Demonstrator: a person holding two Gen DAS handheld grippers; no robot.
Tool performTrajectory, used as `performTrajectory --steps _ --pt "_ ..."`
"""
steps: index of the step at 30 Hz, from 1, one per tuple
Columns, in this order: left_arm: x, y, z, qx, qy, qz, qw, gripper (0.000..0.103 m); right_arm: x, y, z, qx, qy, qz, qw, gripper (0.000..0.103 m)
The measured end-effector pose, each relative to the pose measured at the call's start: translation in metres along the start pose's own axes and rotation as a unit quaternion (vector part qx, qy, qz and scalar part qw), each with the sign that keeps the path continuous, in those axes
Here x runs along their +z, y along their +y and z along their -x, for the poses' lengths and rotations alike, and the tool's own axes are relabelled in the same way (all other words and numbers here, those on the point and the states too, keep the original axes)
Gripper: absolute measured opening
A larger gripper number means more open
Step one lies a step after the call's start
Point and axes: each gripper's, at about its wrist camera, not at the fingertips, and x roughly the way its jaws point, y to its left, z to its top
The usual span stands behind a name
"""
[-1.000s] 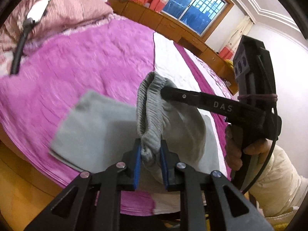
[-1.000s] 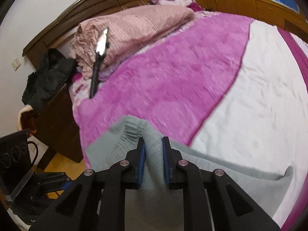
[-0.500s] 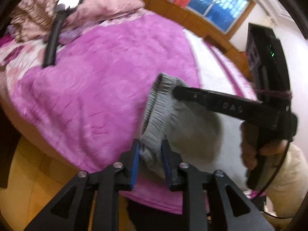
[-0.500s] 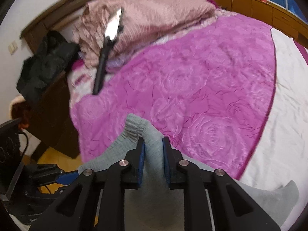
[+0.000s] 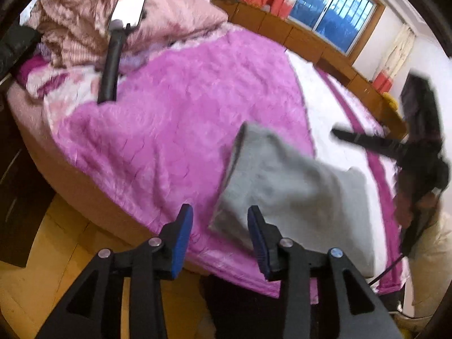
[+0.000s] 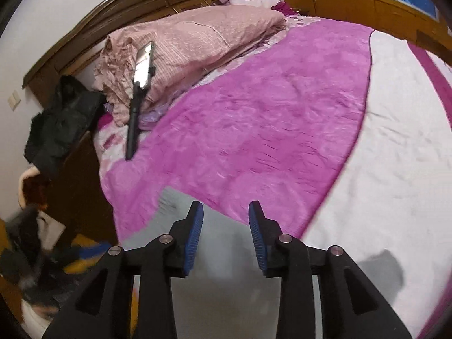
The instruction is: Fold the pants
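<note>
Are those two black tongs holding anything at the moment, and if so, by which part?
Nothing is held. The left tongs and right tongs both stand open, and the folded grey fabric pants lie loose on the pink and white bed cover.

No legible text, label, brand or number on anything in view.

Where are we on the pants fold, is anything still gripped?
Done: the gray pants lie in a compact folded stack at the near edge of the bed. In hand: nothing. The left gripper and right gripper are both open, with no cloth between the fingers. Left: perhaps a tidy-up; motion blur hides whether the edges line up.
</note>
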Motion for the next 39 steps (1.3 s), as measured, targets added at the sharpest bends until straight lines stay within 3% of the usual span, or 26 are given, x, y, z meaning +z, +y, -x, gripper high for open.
performTrajectory --steps 3,7,9,11,14,20,26,30,32,34,39 --pt "0.011 -0.024 0.004 -0.042 -0.020 -0.021 0.9987 0.041 -0.009 -0.005 -0.006 0.004 0.021 0.014 1.000 0.026" --pt "0.018 -0.058 -0.029 -0.077 -0.006 -0.053 0.9956 0.034 -0.019 0.005 -0.028 0.066 0.059 0.021 0.996 0.021" --pt "0.018 -0.061 -0.052 -0.066 0.018 -0.053 0.9963 0.025 -0.021 0.013 -0.048 0.075 0.081 0.024 0.994 0.021" --pt "0.012 -0.054 -0.071 -0.026 0.049 -0.038 0.9977 0.023 -0.023 0.016 -0.064 0.059 0.093 0.023 0.994 0.021" --pt "-0.004 -0.028 -0.076 -0.010 0.073 -0.001 0.9973 0.004 -0.021 0.010 -0.087 0.036 0.098 0.006 0.994 0.020" --pt "-0.014 -0.021 -0.055 0.000 0.074 0.003 0.9972 0.003 -0.008 0.004 -0.094 0.022 0.059 -0.025 0.998 0.019" --pt "0.005 -0.050 -0.028 -0.036 0.021 -0.022 0.9989 0.010 -0.019 -0.017 -0.037 0.044 0.011 -0.067 0.997 0.019" --pt "0.010 -0.058 -0.045 -0.037 0.026 -0.035 0.9983 0.014 -0.030 -0.017 -0.024 0.036 0.042 -0.034 0.998 0.019" --pt "0.009 -0.051 -0.065 -0.009 0.045 -0.026 0.9986 0.014 -0.038 -0.009 -0.038 0.006 0.075 -0.003 0.997 0.019" --pt "0.003 -0.038 -0.078 0.024 0.060 -0.021 0.9977 0.005 -0.045 -0.012 -0.058 -0.033 0.100 0.002 0.994 0.019" --pt "-0.002 -0.020 -0.069 -0.001 0.062 0.010 0.9980 0.003 -0.037 -0.032 -0.063 -0.049 0.049 -0.027 0.997 0.012"
